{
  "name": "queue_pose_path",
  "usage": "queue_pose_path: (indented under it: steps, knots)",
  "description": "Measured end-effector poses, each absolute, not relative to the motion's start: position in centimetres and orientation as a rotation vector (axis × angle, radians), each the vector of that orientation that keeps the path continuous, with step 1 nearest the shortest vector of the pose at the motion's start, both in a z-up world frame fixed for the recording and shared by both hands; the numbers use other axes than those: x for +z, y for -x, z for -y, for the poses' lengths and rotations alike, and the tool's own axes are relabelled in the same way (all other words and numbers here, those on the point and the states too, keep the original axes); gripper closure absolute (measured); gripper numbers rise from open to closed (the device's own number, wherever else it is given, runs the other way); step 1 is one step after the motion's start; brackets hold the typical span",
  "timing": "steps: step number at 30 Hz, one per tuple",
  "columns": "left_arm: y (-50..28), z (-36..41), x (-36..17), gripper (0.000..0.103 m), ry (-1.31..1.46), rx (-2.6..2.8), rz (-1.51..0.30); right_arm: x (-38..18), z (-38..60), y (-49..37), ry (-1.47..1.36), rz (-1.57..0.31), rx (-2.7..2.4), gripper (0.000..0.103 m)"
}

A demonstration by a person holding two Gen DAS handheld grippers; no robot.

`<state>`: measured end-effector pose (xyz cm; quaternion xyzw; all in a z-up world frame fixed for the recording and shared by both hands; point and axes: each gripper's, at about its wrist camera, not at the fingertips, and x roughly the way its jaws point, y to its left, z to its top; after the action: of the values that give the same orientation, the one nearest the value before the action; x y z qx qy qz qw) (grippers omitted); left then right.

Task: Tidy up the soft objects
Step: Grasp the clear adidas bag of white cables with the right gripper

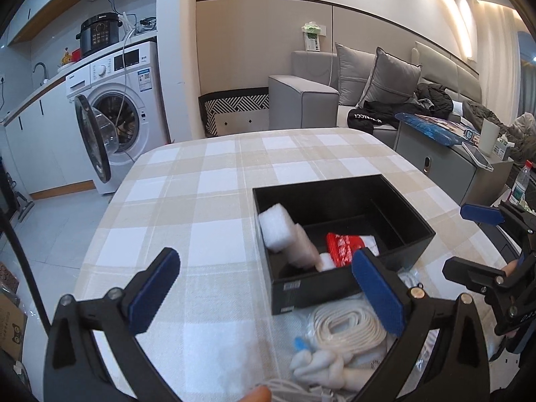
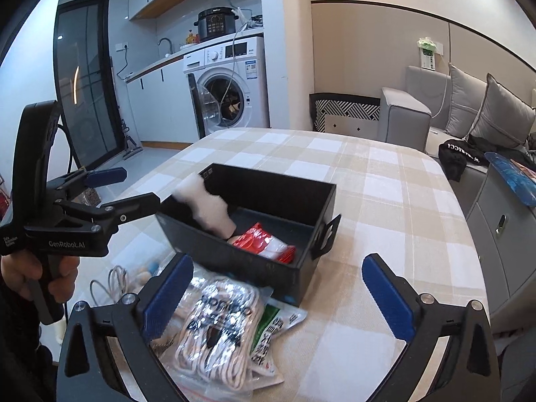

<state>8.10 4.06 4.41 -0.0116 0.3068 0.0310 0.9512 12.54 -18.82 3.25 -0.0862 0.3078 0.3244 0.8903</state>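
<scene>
Both the left tongs point(image 1: 264, 294) and right tongs point(image 2: 278, 296) are held spread wide, so the bagged rope point(image 2: 217, 328) at the bottom middle should be pinched gently and dropped into the black box point(image 2: 268, 268) just above it

A table point(image 1: 207, 181) under a beige-and-white checked cloth fills the foreground. Beyond its far left corner stands a white washing machine point(image 1: 114, 107), door open, with a black cooker point(image 1: 98, 31) on top. Past the far right corner sits a grey sofa point(image 1: 308, 100) with cushions point(image 1: 392, 77), under warm wall lights.
</scene>
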Motion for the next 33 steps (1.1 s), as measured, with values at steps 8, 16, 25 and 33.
queue_pose_path:
  steps: [8, 16, 25, 33]
  knots:
    - [-5.5, -4.3, 3.5, 0.000, 0.008, 0.074, -0.636, 2.2, 18.2, -10.4, 0.179, -0.676, 0.716, 0.000]
    - [-4.5, -4.3, 2.8, 0.000, 0.009, 0.051, -0.667, 1.2, 17.4, -9.4, 0.193, -0.711, 0.739, 0.001]
    - [-4.1, -3.4, 2.2, 0.000, -0.017, 0.037, -0.690, 0.4, 17.3, -9.8, 0.174, -0.762, 0.744, 0.001]
    - [-4.1, -3.1, 1.7, 0.000, -0.021, 0.004, -0.714, -0.2, 17.6, -10.3, 0.158, -0.791, 0.758, 0.001]
